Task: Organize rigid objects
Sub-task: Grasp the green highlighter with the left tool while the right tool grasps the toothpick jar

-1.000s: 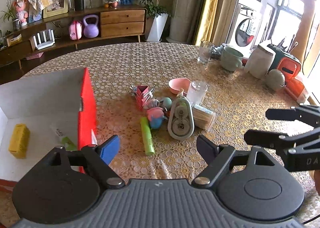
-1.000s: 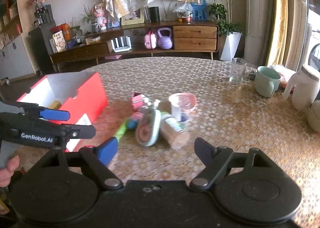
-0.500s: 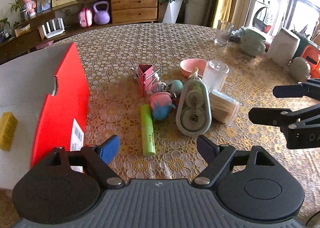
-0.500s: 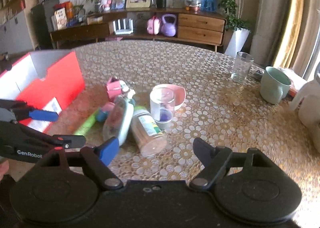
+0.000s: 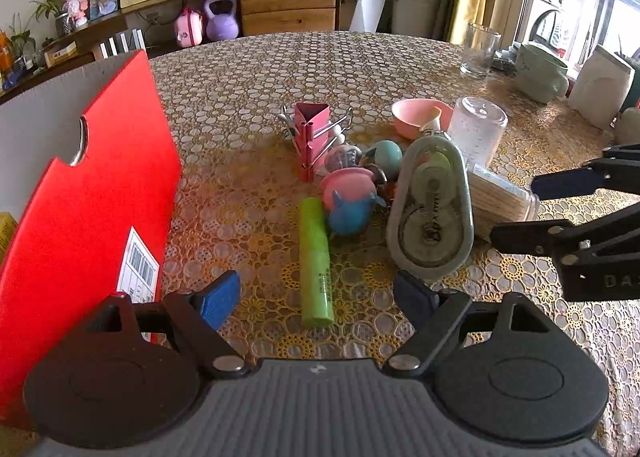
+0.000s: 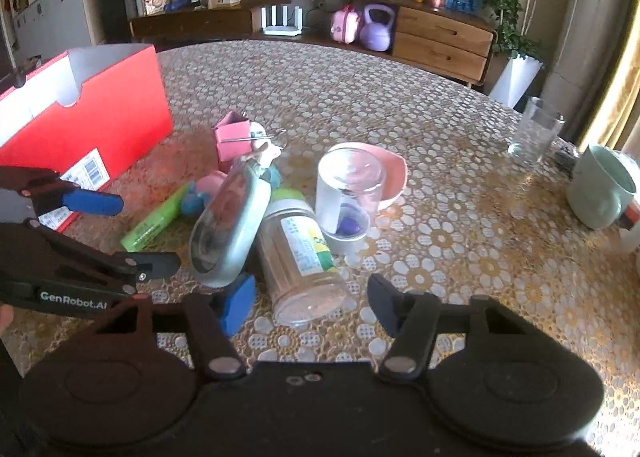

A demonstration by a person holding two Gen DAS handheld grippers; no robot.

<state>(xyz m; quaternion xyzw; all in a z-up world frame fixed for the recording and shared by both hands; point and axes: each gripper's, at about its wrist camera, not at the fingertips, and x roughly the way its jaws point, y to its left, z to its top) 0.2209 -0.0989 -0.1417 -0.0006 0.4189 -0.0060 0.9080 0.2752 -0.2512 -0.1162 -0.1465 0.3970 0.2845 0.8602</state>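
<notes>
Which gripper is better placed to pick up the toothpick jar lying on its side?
Right. The right gripper is lined up on the toothpick jar, jaws closing; the left gripper faces the green tube.

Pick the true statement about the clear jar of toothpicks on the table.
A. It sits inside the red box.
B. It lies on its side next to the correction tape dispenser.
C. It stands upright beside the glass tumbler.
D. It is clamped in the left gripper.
B: the jar of toothpicks lies on its side on the tablecloth, right beside the correction tape dispenser.
</notes>
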